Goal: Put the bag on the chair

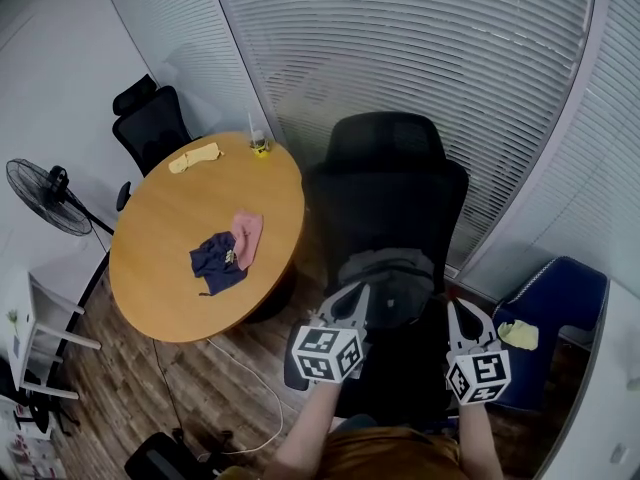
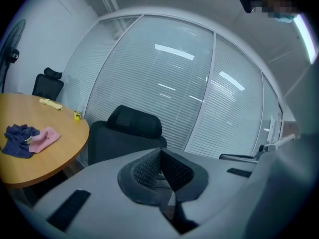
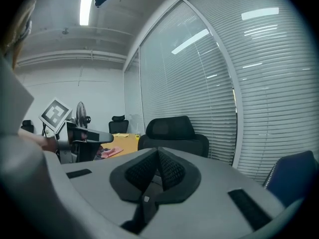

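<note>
- Bag (image 1: pixel 395 278): the likeliest candidate is the grey thing lying on the black chair's seat, just ahead of both pairs of jaws and between them. It is too dim in the head view to be sure it is a bag.
- If that reading is right, the placing looks done: the thing rests on the seat, clear of both grippers, and nothing holds it.
- If it is only a pale patch of the seat, no bag shows anywhere and the task has not begun. The pictures do not settle this.
- Chair (image 1: pixel 385 198): it stands straight ahead of the jaws, seat nearest them, backrest and headrest beyond, blinds behind.
- Left gripper (image 1: pixel 350 298): its jaws are pressed together with nothing between the pads. It is held near the seat's front left edge, apart from the grey thing as far as the head view shows.
- Right gripper (image 1: pixel 458 313): its jaws are likewise together and empty, near the seat's right side.
- What is left, by my judgement: at most drawing both grippers back. No regrasp seems needed unless the bag sits badly, which cannot be told here.
- Table (image 1: pixel 180 238): round, well to the left of the left jaws, with loose cloths (image 1: pixel 225 253) on it. No part of the task.
- Blue seat (image 1: pixel 560 308): just right of the right jaws, with a small yellowish thing on it.
</note>
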Available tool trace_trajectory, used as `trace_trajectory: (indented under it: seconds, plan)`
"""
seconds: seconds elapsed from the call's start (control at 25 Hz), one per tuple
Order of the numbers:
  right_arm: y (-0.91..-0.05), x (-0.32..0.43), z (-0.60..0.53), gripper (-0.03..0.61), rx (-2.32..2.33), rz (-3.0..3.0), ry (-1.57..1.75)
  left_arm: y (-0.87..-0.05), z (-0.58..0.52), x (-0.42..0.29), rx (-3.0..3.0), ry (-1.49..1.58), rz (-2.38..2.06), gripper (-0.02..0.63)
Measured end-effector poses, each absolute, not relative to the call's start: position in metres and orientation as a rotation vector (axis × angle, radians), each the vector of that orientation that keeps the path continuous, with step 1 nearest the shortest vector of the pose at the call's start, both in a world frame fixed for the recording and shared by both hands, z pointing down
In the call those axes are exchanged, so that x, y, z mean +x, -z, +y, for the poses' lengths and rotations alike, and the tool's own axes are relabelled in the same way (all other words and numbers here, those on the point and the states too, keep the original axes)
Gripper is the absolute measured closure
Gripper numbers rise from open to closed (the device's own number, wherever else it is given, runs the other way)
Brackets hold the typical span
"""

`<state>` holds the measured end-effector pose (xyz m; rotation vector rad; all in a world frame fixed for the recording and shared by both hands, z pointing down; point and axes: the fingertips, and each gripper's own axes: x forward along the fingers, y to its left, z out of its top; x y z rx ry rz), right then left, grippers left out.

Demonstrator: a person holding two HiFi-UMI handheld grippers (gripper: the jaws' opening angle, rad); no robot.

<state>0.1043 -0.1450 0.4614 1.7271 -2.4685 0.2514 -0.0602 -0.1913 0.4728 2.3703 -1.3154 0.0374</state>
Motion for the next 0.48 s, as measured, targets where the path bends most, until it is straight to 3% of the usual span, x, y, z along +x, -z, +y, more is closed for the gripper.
trace_trajectory:
  seconds: [0.48]
  plan:
    - [-0.4687,0.104,-0.15,0.565,1.729,-2.46,-0.276,-0.4796,-0.1982,-0.0659,2.359,-0.057,-1.345,0.591]
